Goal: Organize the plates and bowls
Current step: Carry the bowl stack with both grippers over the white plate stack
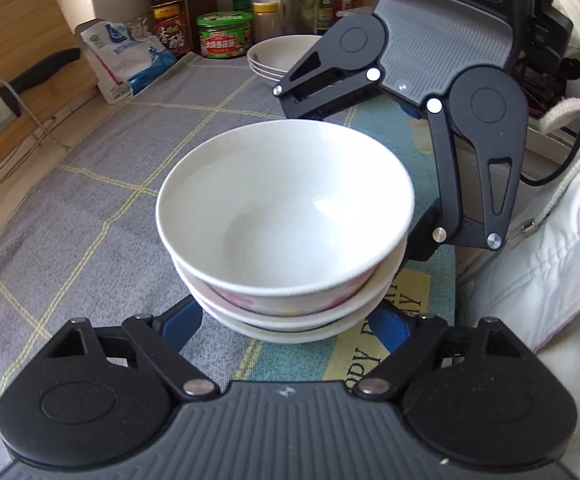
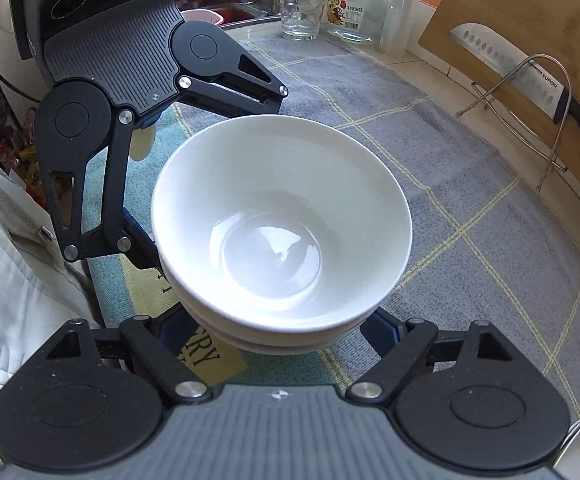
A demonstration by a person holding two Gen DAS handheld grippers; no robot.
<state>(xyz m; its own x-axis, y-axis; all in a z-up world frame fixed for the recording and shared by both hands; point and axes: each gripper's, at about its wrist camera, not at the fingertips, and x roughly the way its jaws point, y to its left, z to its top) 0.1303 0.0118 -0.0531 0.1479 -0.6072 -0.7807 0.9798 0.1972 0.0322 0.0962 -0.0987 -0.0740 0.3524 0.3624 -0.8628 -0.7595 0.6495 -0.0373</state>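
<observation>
1. A stack of bowls [image 1: 286, 240] sits on the cloth-covered surface [image 1: 90, 220], near its front edge, with both claws around it from opposite sides
2. The left claw [image 1: 290, 320] has its blue fingers [image 1: 182, 324] either side of the lowest bowl; the contact itself is hidden under the rims, so I cannot tell whether it grips
3. The right claw [image 2: 286, 332] straddles the stack the same way, fingers [image 2: 381, 332] low beside the bottom bowl; its hold is hidden too
4. The main risk, as I judge it: the bowls are only nested, so an uneven lift or a tilt could slide the upper ones off
5. Glazed bowl walls are smooth and curved, so a low pinch could slip and drop the whole stack onto the surface
6. The two claws crowd each other, and their linkages could knock together or nudge a rim
7. A pile of plates [image 1: 278, 58] waits at the back, apart from the stack
8. Bottles and jars [image 1: 226, 34] stand just behind the plates, and a drinking glass [image 2: 299, 10] and a glass jar [image 2: 355, 4] stand at the other end
9. A wire rack [image 2: 529, 120] holding a cleaver [image 2: 509, 64] and cutting board [image 2: 509, 8] stands along the side, well apart from the stack
</observation>
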